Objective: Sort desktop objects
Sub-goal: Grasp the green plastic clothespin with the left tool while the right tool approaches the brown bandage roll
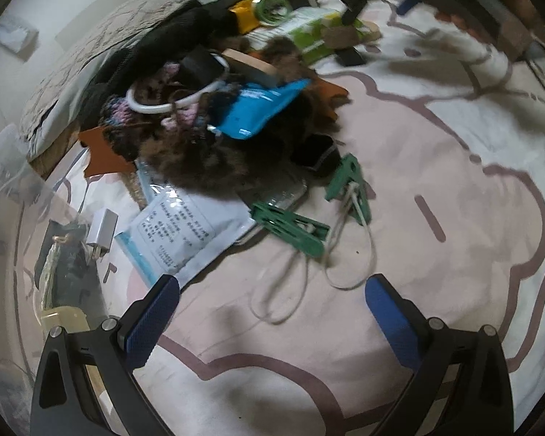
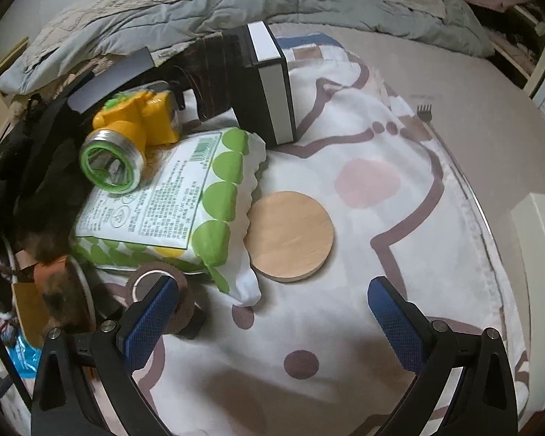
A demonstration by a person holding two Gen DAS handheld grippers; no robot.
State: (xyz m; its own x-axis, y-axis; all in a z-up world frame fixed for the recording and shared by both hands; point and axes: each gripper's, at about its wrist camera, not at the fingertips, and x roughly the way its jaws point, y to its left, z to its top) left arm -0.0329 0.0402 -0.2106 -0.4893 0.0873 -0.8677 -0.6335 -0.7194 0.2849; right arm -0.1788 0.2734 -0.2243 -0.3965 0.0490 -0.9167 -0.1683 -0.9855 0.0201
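Clutter is heaped on the bedsheet (image 1: 436,167) ahead of my tongs, both wide open and empty: nearest my left gripper (image 1: 272,312) lie green clips (image 1: 290,223), nearest my right (image 2: 274,314) a wooden disc (image 2: 290,234), so I judge picking comes next.

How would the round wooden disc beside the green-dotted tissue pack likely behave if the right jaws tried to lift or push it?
The round wooden disc looks stiff and flat, so it should keep its shape. It lies low on the soft printed sheet, so its thin edge is probably hard to grip; sliding may bunch the cloth. Set on edge, it could roll.
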